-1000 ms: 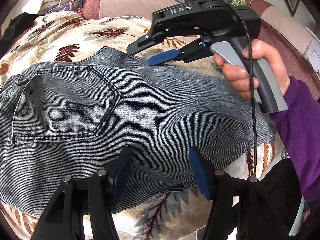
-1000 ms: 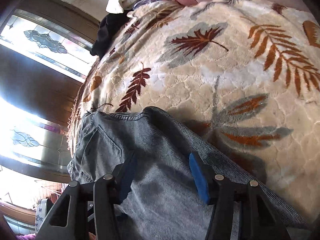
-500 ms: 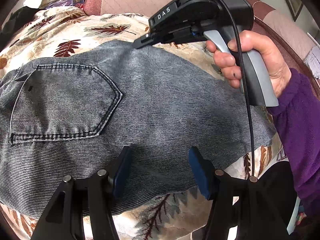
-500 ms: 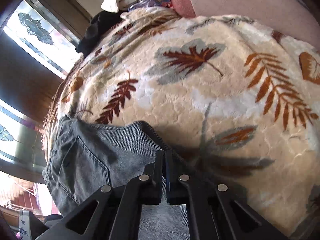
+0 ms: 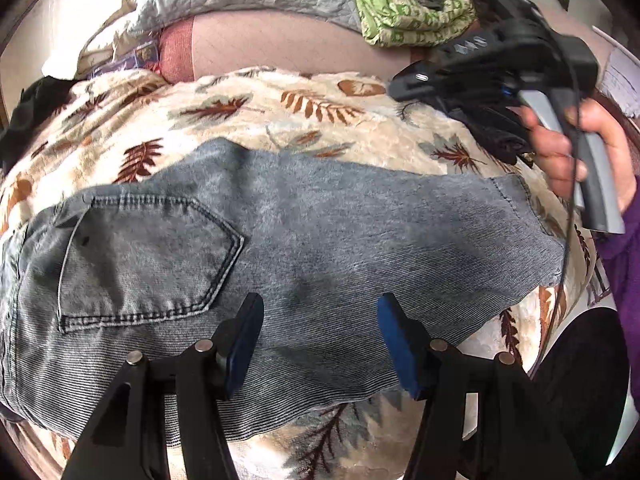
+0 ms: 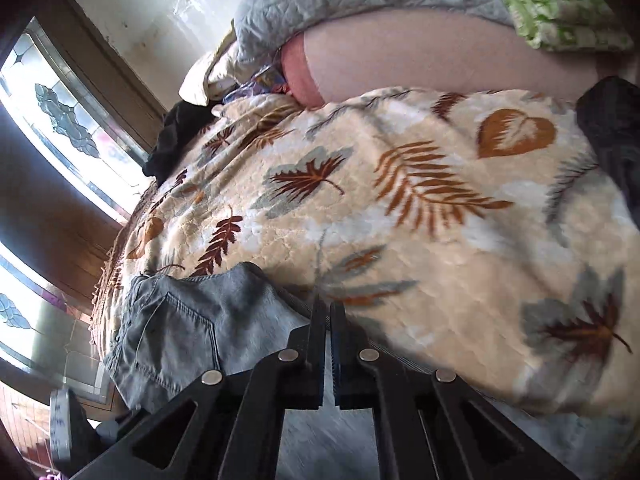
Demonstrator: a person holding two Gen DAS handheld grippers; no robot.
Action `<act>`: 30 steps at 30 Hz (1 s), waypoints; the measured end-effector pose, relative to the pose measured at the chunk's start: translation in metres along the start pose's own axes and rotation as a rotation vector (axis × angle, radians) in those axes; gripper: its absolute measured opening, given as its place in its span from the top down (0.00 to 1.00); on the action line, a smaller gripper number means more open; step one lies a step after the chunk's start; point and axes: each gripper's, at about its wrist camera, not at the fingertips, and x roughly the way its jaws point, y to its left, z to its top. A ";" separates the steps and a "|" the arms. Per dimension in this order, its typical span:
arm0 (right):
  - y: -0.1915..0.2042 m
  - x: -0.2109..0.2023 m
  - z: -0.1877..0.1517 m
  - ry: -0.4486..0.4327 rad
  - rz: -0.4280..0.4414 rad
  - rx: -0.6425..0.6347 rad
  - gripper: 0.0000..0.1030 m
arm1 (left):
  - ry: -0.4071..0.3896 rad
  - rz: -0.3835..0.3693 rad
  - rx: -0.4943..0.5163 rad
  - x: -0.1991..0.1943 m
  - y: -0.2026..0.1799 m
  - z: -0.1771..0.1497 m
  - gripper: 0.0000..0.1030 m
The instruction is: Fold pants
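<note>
While the left claw hangs spread over the jeans and the right claw is pressed together empty, a pinch at the three o'clock hem could snag the blanket too.

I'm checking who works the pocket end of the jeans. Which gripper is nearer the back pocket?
Left. The left gripper hovers open over the jeans, just right of the back pocket. The right gripper is shut and raised beyond the jeans' far edge.

A bed under a leaf-patterned blanket stands beside bright patterned-glass windows in dark wooden frames.
</note>
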 end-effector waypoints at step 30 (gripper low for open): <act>-0.196 -0.098 -0.227 -0.095 0.236 0.788 0.73 | 0.118 0.072 0.081 0.036 -0.033 -0.005 0.41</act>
